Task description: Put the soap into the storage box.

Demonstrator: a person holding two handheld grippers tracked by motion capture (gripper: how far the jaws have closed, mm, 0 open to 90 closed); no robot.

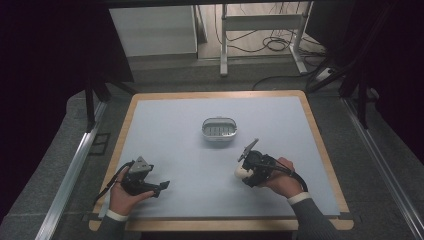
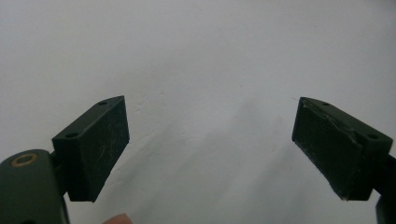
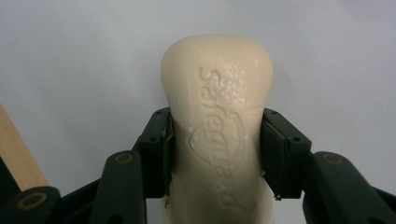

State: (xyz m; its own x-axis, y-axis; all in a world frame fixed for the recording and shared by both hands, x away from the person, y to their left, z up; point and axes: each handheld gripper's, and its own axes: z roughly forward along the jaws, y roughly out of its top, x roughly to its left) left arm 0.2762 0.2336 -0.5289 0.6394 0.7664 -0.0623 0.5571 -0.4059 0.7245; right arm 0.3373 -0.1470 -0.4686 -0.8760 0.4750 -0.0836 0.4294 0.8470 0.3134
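Matte pale-blue tabletop (image 1: 190,150); right tongs (image 3: 215,154) clamped on waxy cream embossed soap bar (image 3: 217,93); left tongs (image 2: 210,140) apart.

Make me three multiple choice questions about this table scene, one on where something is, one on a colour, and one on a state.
1. Where does the small oval metal soap dish sit?
A. near the middle of the pale blue table top
B. at the table's left edge
C. in the person's left hand

2. What colour is the moulded bar of soap?
A. green
B. cream
C. pink

3. How is the right claw?
A. wide open, nothing in it
B. shut on the bar of soap
C. shut on the soap dish

Answers: 1 A, the high view shows the dish alone at mid table. 2 B, the right gripper view shows a cream bar. 3 B, both pads press on the bar's sides.
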